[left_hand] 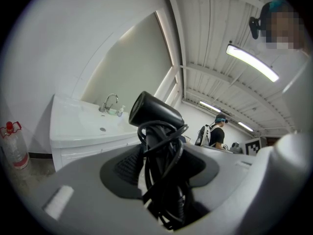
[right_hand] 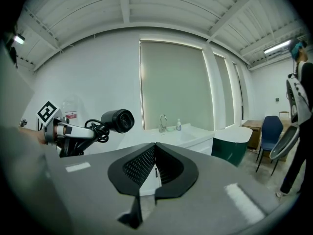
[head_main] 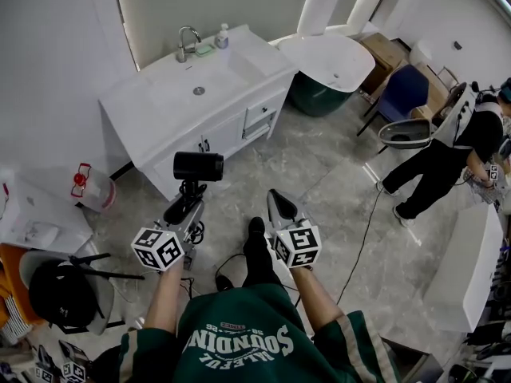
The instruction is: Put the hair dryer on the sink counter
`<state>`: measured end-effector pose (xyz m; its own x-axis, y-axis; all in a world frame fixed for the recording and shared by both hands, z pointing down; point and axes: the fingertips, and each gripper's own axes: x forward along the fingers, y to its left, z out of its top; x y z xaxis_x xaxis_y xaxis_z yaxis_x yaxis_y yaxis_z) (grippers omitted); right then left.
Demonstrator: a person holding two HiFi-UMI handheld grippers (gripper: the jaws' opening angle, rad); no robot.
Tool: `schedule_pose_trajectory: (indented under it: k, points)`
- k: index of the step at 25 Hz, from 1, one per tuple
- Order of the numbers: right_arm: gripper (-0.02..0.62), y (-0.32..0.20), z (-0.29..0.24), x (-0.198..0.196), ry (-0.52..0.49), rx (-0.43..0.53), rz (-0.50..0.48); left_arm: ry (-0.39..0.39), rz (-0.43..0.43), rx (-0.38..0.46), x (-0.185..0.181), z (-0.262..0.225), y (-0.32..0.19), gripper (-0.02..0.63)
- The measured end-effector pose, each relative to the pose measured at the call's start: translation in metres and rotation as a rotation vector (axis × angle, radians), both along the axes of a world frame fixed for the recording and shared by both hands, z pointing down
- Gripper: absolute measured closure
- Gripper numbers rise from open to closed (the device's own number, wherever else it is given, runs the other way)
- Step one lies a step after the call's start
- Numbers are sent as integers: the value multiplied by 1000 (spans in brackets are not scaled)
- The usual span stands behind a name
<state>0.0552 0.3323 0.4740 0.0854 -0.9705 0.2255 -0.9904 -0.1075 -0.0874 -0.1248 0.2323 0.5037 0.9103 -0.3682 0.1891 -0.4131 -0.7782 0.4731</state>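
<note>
"Hair dryer (head_main: 198,166) first, from the head view: any writing on it?"

"None that I can read. It is black, one short round barrel on a handle, and the handle sits in the left gripper (head_main: 188,199). The readable print is on the person's green sweatshirt (head_main: 239,333): white letters, upside down to the camera, that seem to say SOUNDIN. Each of the two grippers carries one cube of black-and-white square markers."

"And the right gripper (head_main: 277,206)?"

"Just beside the left one, jaws together. The white sink counter (head_main: 152,102) lies ahead of both, well apart, with one faucet (head_main: 188,43) and one soap bottle (head_main: 222,36)."

"Left gripper view?"

"The left gripper's jaws stand fairly wide and clamp the handle, with the black cord (left_hand: 164,173) wound round it in loops. The barrel (left_hand: 154,112) rises above the jaws. The sink counter (left_hand: 73,131) is beyond, to the left."

"Right gripper view?"

"Its ribbed pads (right_hand: 142,165) meet at the tips with nothing between them. Up and left of them, the left gripper (right_hand: 93,130) holds the hair dryer (right_hand: 117,120) in the air. One marker cube (right_hand: 47,112) shows there. The sink counter (right_hand: 183,135) is straight ahead."
</note>
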Motion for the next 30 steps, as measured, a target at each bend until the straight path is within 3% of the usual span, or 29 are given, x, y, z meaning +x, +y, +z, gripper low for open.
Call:
schedule_pose_trajectory:
  k: [8,18,23,30]
  points:
    - [591,-75,23,64,-27,-14,-44,-23,-24,-2,62,14,-69,353]
    - [591,-205,8,161,-37,23,-188,-9,-159,-18,153,-1,-175,354]
    - [591,-227,25,168,-30,31,-255,-27,-223,30,157,7,-183,354]
    - [591,-296,32,188,-87,-21,-335,-51,-303,-34,180,11,-245,354]
